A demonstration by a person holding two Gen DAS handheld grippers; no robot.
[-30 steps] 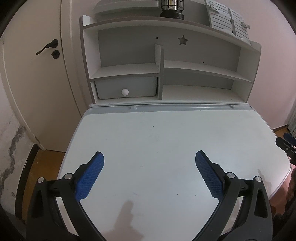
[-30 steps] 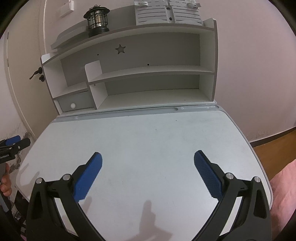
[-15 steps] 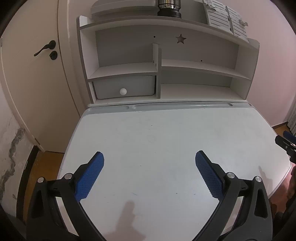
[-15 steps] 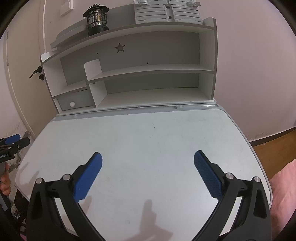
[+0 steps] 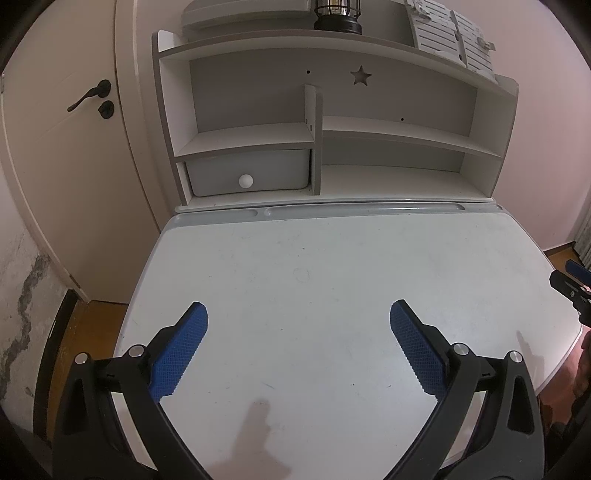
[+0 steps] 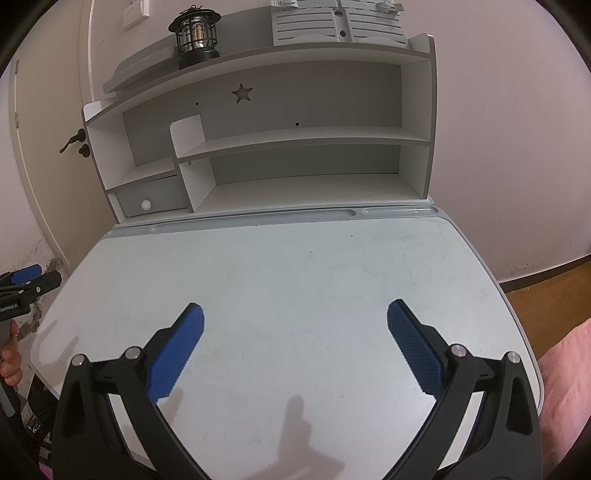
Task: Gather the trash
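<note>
Left wrist view: the left gripper [image 5: 298, 319] is held over the near half of the pale grey matte desk top [image 5: 332, 266], angled down and forward, its blue textured pads [image 5: 177, 354] spread wide apart with nothing between them. The black arms are seen at the bottom corners, and a shadow is cast on the surface below. At the back of the desk a white wooden shelf unit [image 5: 325, 125] with a star cutout [image 5: 360, 75] is seen; a grey drawer with a round white knob [image 5: 245, 181] sits in its lower left bay, and a black caged lantern [image 5: 337, 14] stands on the top board. A cream door with a black lever handle [image 5: 90, 95] is seen to the left. The tip of the right gripper [image 5: 570, 284] pokes in at the right edge, beside the desk rim. No trash item can be made out on the desk in this view. Right wrist view: the right gripper [image 6: 295, 317] is likewise held above the near desk area, tilted down, blue pads [image 6: 415, 347] parted wide and gripping nothing. The left gripper [image 6: 27, 282] is seen at the left edge, held off the desk's left rim by a hand [image 6: 10, 360] partly visible below it. The same shelf unit, lantern [image 6: 195, 35] and drawer knob [image 6: 146, 204] are seen behind. Wooden floor [image 6: 546, 299] shows at right. Where the trash lies cannot be told from either view.
</note>
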